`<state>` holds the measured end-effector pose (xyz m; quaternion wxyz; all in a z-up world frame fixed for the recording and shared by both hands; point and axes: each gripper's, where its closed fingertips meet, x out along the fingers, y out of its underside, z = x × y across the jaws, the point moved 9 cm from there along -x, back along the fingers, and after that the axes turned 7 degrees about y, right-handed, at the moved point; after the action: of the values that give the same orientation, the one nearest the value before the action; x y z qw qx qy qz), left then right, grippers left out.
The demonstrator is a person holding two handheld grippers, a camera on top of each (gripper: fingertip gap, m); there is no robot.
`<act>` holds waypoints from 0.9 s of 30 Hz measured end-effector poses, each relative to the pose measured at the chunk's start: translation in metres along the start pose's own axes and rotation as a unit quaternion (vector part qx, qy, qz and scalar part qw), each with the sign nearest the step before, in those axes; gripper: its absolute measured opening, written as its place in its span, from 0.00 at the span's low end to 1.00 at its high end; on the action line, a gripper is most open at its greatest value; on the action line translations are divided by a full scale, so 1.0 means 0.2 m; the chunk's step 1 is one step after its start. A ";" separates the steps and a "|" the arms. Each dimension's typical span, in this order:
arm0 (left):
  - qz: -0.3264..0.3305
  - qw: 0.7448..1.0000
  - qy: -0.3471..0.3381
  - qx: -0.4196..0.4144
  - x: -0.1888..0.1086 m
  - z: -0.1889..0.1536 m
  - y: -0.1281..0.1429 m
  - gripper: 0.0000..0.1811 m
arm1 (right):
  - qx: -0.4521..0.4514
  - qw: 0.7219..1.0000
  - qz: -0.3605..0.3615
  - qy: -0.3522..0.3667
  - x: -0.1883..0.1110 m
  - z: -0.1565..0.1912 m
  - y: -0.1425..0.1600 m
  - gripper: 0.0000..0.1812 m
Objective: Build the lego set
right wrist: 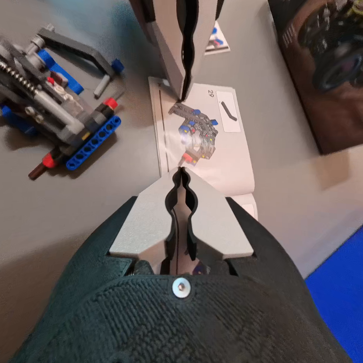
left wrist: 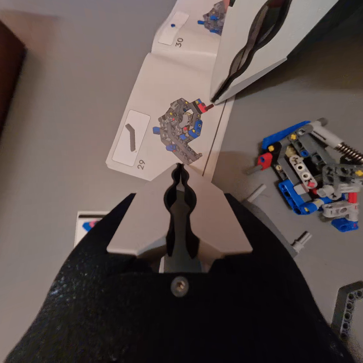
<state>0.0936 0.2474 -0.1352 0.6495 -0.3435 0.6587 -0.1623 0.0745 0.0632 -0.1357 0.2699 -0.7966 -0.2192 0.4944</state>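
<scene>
The left gripper [left wrist: 179, 167], jaws closed tip to tip and empty, points at the near edge of an open instruction booklet [left wrist: 172, 82] lying on a grey table [left wrist: 78, 98]. Beyond the tips, the right gripper [left wrist: 213, 101], also closed, touches the page's far side. To the right of the jaws sits a partly built blue, grey and red lego model [left wrist: 314, 172], with a loose grey pin [left wrist: 301, 239] nearer.

Grey table [left wrist: 68, 117] has the open instruction booklet [left wrist: 176, 78], half-built lego model [left wrist: 314, 176], some loose pins [left wrist: 301, 238], dark box [right wrist: 324, 78].
</scene>
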 end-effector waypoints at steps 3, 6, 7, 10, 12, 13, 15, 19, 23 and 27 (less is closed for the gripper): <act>0.011 0.998 -0.048 -0.030 -0.06 -0.05 0.06 0.00 | -0.026 1.000 -0.012 0.005 0.09 -0.04 -0.06 0.00; 0.006 0.993 -0.114 -0.037 -0.10 -0.12 0.13 0.00 | -0.041 0.999 -0.017 0.014 0.18 -0.12 -0.11 0.00; 0.003 0.991 -0.134 -0.025 -0.10 -0.14 0.14 0.00 | -0.049 0.999 -0.024 -0.006 0.19 -0.12 -0.12 0.00; 0.005 0.980 -0.200 0.008 -0.13 -0.16 0.18 0.00 | -0.080 0.995 -0.053 -0.033 0.21 -0.17 -0.15 0.03; -0.031 0.972 -0.230 0.024 -0.17 -0.16 0.18 0.00 | -0.078 0.993 -0.083 -0.037 0.21 -0.21 -0.15 0.03; -0.061 0.966 -0.250 0.028 -0.22 -0.16 0.16 0.00 | -0.073 0.993 -0.093 -0.029 0.21 -0.24 -0.15 0.03; -0.119 0.932 -0.343 0.012 -0.34 -0.14 0.15 0.00 | -0.062 0.992 -0.105 0.026 0.21 -0.29 -0.11 0.03; -0.137 0.791 -0.596 0.014 -0.57 -0.09 0.26 0.04 | -0.089 0.974 -0.162 0.133 0.14 -0.26 -0.07 0.00; -0.031 0.743 -0.666 0.054 -0.55 -0.04 0.32 0.23 | -0.112 0.961 -0.154 0.198 0.16 -0.27 -0.04 0.00; 0.016 0.711 -0.694 0.107 -0.52 -0.04 0.33 0.29 | -0.146 0.938 -0.125 0.288 0.15 -0.31 -0.01 0.05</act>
<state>0.0626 0.3607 -0.1007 0.9587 -0.2773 0.0056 0.0628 0.1428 0.0695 -0.1312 0.2617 -0.9017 -0.3000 0.1689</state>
